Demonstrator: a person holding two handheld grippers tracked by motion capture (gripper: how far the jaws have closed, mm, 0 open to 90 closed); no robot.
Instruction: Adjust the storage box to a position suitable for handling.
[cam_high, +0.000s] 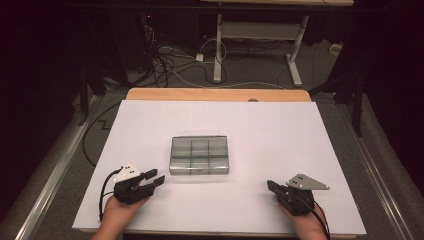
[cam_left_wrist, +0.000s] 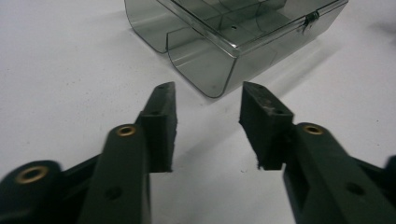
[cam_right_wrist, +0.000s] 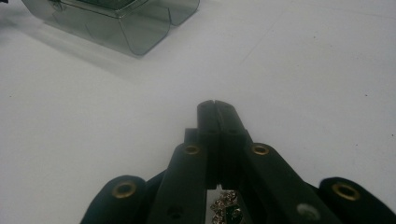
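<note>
Two black tools (cam_high: 156, 179) (cam_high: 270, 186) with brass-ringed screw holes, grey three-cornered top plates, trailing black cables.

The room was dark. A white sheet (cam_high: 280, 150) covered a wooden table (cam_high: 215, 94). Beyond it, cables (cam_high: 170, 62) lay on grey floor (cam_high: 260, 70) beside a white desk frame (cam_high: 260, 35).

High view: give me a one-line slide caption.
Clear divided box at the centre of a white table, left tongs apart and right tongs shut, both resting short of it.
</note>
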